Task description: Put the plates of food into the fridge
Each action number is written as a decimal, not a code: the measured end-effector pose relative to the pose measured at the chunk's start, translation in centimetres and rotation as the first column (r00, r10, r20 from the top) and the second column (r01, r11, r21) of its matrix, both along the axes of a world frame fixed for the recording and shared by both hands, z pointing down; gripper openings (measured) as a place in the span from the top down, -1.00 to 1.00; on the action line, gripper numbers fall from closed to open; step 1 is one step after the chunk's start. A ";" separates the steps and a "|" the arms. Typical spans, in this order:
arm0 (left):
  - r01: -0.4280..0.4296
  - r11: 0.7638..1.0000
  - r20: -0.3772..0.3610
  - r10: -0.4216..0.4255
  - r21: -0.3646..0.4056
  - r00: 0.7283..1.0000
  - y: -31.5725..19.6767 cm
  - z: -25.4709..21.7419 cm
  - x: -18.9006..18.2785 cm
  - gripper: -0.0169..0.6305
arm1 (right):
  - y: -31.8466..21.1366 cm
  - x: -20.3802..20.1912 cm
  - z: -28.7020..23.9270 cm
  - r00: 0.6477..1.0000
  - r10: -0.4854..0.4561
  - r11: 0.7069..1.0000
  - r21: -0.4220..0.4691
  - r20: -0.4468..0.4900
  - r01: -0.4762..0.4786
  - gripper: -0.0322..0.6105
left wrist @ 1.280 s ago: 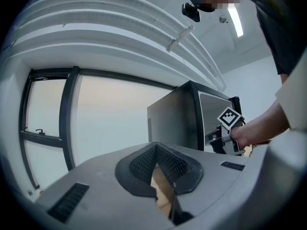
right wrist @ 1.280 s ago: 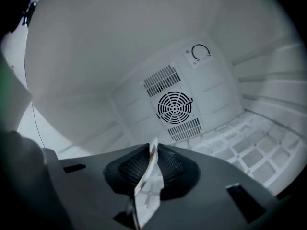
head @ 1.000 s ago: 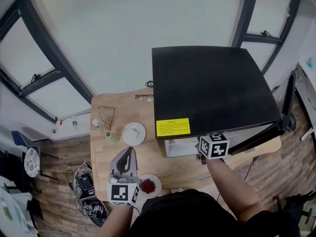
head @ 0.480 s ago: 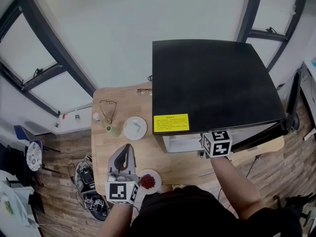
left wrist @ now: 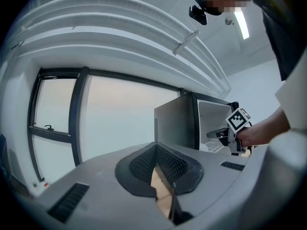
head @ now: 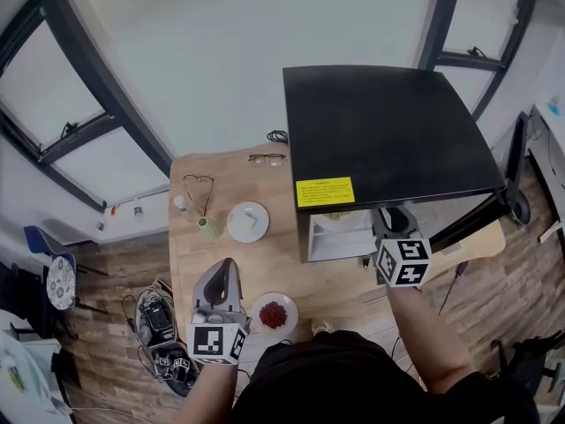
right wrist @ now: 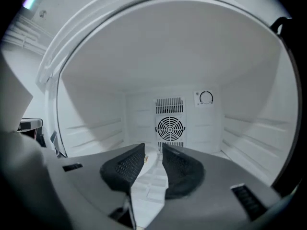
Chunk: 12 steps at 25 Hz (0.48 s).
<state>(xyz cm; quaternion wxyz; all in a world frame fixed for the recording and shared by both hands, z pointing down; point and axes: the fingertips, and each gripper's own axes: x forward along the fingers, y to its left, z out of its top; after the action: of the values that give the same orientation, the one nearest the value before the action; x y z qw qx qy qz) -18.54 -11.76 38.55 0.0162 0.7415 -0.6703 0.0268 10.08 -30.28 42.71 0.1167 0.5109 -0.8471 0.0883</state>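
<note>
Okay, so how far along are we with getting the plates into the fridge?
One plate seems already inside the open fridge. The right gripper, jaws just opened and empty, sits at the fridge mouth. Still to go: the plate of red food beside the shut left gripper, and the white plate, both on the table.

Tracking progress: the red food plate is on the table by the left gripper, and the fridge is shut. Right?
No, the fridge is open: the right gripper view looks into its white inside. The red food plate is on the table by the left gripper.
</note>
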 end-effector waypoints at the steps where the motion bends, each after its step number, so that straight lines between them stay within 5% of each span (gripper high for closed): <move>1: -0.013 1.000 0.005 0.013 -0.003 1.000 0.4 -0.1 -0.1 0.94 | 0.8 -0.1 -0.2 1.000 0.003 1.000 0.007 0.011 -0.003 0.54; 12: -0.047 0.997 0.001 0.047 0.059 0.999 5.6 -1.0 -2.7 0.94 | 11.0 -4.6 0.8 0.968 -0.143 0.989 -0.015 0.205 0.150 0.54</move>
<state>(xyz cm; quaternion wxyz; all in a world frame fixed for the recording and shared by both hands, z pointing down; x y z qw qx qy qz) -21.24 -6.18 37.55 -0.0063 0.7571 -0.6532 0.0073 5.48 -19.29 43.55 0.0436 0.4334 -0.8885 0.1440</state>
